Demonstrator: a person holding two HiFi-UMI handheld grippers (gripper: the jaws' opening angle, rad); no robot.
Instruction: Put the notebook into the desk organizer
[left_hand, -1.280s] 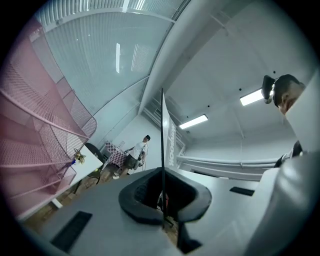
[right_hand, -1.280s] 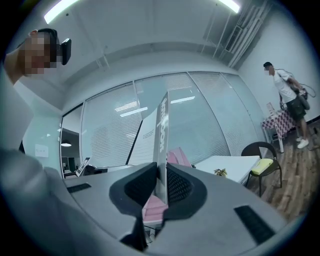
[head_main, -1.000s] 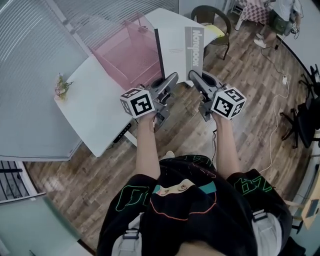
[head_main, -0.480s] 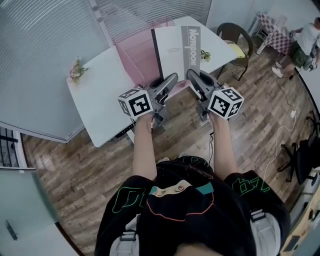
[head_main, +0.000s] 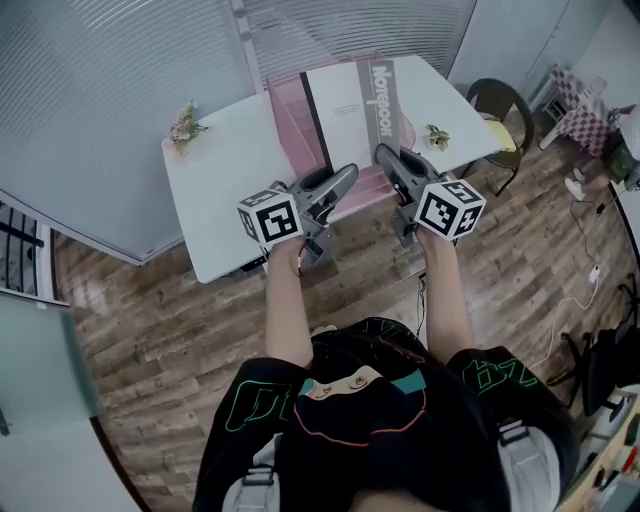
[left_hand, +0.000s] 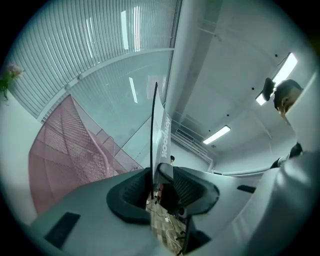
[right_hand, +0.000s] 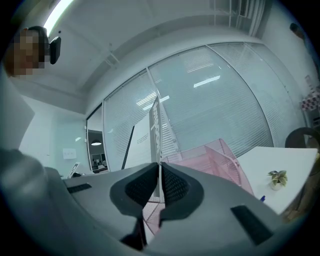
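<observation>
A white-and-grey notebook (head_main: 350, 110) stands upright on edge over the pink mesh desk organizer (head_main: 288, 135) on the white table (head_main: 220, 200). My right gripper (head_main: 386, 160) is shut on the notebook's lower right edge, and its jaws are closing a little tighter. In the right gripper view the pads (right_hand: 170, 186) pinch the thin cover (right_hand: 155, 125). My left gripper (head_main: 342, 182) is at the lower left edge with its jaws opening. In the left gripper view the notebook (left_hand: 162, 130) runs between the spread pads (left_hand: 131, 187), with a gap on the right side.
The organizer (left_hand: 65, 150) sits against a glass wall with blinds. A small flower sprig (head_main: 183, 125) lies at the table's far left corner, and a little potted plant (head_main: 436, 133) stands at its right end. A chair (head_main: 500, 105) stands past the table. The floor is wood.
The table and organizer have shifted from upper left to straight ahead under the notebook. Both grippers stay at the notebook's lower edge, which is still upright.
</observation>
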